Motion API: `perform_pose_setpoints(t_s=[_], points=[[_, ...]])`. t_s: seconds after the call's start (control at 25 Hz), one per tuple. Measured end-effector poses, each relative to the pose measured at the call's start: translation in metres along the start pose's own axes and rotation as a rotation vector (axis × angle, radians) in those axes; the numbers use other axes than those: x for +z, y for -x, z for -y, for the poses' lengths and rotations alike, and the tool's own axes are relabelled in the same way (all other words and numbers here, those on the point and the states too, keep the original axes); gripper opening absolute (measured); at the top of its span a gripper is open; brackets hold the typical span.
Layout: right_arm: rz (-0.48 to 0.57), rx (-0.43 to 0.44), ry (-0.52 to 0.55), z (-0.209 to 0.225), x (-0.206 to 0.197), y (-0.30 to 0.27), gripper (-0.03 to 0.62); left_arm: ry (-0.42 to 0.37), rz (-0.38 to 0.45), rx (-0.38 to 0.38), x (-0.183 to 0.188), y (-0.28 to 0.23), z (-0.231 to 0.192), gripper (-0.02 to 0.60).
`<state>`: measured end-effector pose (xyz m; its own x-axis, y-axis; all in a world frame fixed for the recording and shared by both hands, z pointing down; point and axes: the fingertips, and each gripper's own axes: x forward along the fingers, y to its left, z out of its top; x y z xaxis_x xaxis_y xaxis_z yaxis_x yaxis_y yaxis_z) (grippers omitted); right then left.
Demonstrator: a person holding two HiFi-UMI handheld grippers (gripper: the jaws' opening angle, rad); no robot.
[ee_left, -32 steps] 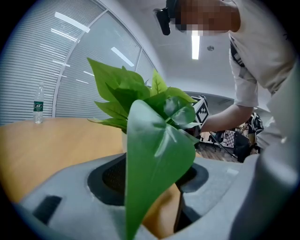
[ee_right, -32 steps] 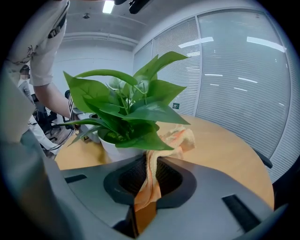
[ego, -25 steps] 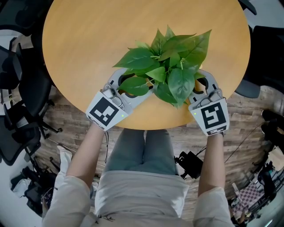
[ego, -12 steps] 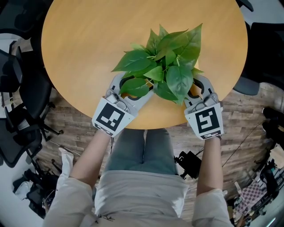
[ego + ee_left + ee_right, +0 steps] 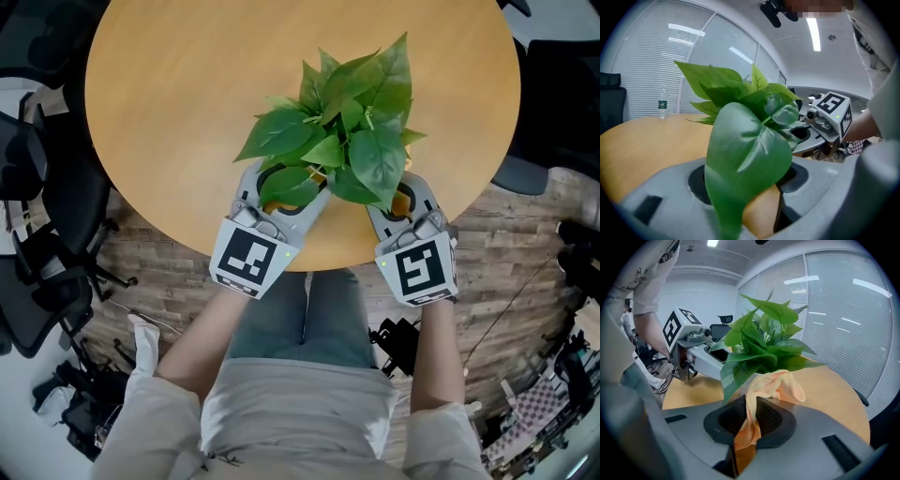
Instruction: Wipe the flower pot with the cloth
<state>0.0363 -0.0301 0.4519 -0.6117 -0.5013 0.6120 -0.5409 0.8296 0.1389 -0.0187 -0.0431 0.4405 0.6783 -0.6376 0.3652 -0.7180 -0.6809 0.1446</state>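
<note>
our right claw (image 5: 749, 427) is clamped on the orange cloth (image 5: 774, 384) by the plant (image 5: 761, 341), while our left claw (image 5: 761, 208) sits half-spread behind a leaf (image 5: 745, 159), grip unclear to us.

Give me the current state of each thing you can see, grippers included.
plant: upright on the table, close to its near edge.
flower pot: hidden under the leaves, condition unreadable.
right gripper: shut on the cloth.
cloth: pinched at one end, free end flopped over toward the plant.
left gripper: at the plant's base, a leaf across its jaws; grip unclear.
</note>
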Motion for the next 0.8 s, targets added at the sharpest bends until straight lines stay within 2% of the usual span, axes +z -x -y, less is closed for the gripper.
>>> perform_pose_setpoints(t_s=[0.6, 0.68, 0.8], points=[[0.007, 0.02, 0.018, -0.022, 0.0, -0.002, 0.044, 0.07, 0.028, 0.114, 0.001, -0.004, 0.006, 0.252], [0.015, 0.016, 0.01, -0.022, -0.001, -0.001, 0.044, 0.072, 0.03, 0.108, 0.001, -0.004, 0.007, 0.252], [0.022, 0.007, -0.011, -0.017, -0.003, 0.002, 0.044, 0.052, 0.017, 0.056, -0.002, -0.002, 0.009, 0.252]])
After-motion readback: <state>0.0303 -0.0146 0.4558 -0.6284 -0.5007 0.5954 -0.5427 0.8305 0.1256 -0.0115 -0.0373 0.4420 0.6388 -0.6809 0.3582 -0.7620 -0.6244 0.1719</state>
